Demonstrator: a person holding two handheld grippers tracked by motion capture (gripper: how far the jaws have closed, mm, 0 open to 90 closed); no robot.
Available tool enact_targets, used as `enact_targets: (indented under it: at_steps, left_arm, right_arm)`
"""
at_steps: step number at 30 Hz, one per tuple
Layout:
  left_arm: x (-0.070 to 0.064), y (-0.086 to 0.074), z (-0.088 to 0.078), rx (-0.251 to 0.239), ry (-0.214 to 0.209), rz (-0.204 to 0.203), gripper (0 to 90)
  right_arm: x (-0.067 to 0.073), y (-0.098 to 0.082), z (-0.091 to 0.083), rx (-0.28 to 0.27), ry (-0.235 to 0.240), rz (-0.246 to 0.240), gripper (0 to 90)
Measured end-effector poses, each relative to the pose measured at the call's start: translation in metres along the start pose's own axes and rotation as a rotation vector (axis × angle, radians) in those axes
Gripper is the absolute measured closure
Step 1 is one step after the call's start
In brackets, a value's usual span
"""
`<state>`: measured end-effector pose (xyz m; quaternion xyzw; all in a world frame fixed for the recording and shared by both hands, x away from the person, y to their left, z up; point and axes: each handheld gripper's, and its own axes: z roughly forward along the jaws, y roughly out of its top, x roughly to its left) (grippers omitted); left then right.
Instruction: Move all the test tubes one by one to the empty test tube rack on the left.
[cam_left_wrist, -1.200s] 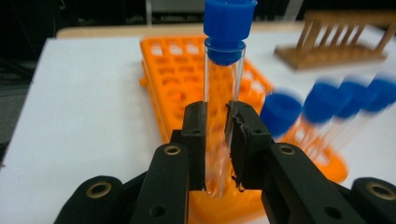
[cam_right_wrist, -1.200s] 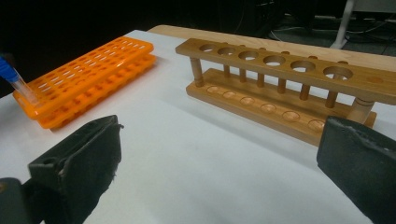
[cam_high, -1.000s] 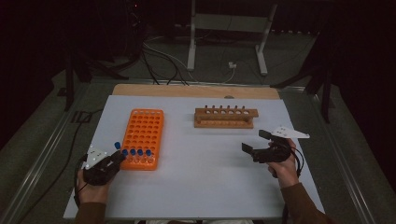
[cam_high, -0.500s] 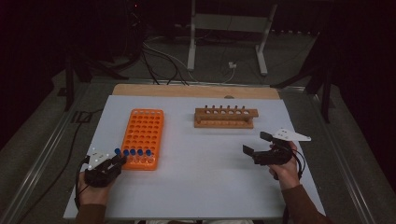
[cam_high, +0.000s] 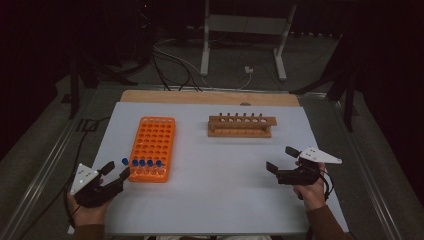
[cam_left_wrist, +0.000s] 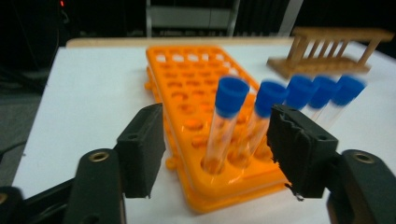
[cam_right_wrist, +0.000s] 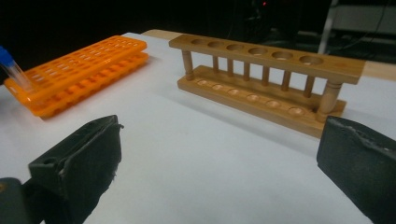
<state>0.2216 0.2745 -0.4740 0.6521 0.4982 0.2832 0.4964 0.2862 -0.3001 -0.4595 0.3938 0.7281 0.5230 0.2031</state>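
**Left jaws parted around the end tube in the orange rack**

My left hand-held gripper (cam_high: 116, 173) sits at about 8 o'clock on the table (cam_high: 225, 200), its jaws just opened and standing apart. In the left gripper view the end tube (cam_left_wrist: 223, 127) stands between them with a gap on either side, so neither pad presses on it. It is a clear, slender tube with a bright blue screw cap, leaning slightly and seated in a corner hole of the orange rack (cam_high: 151, 148). Four more blue-capped tubes (cam_left_wrist: 322, 93) stand in the same near row, blurred in that view. The rack is a flat orange plastic block with a grid of round holes, most of them empty, lying at about 9 o'clock on the table with its near short edge just beside my left gripper.

My right hand-held gripper (cam_high: 282, 162) rests at about 4 o'clock, jaws wide apart with nothing between them. Ahead of it, at about 1 o'clock, stands the wooden rack (cam_high: 242, 126), a two-tier stand with a single row of empty holes, well apart from the orange one.
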Motion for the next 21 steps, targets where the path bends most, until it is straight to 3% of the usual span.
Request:
enact_targets:
  at_steps: [6,11,15,21]
  left_arm:
    - [0.000,0.003,-0.005,-0.066,0.023,-0.010,24.7]
    - [-0.003,0.006,-0.006,-0.089,0.028,-0.015,15.5]
    - [-0.008,0.006,-0.006,-0.090,0.046,0.001,1.9]
    - [-0.011,0.007,-0.005,-0.094,0.051,0.012,0.5]
  right_arm:
    - [0.004,-0.008,-0.005,-0.036,-0.011,-0.011,0.0]
    - [0.008,-0.012,-0.007,-0.055,-0.017,-0.021,0.0]
    - [0.011,-0.014,-0.007,-0.054,-0.036,-0.032,0.0]
    - [0.009,-0.015,-0.007,-0.058,-0.055,-0.025,0.0]
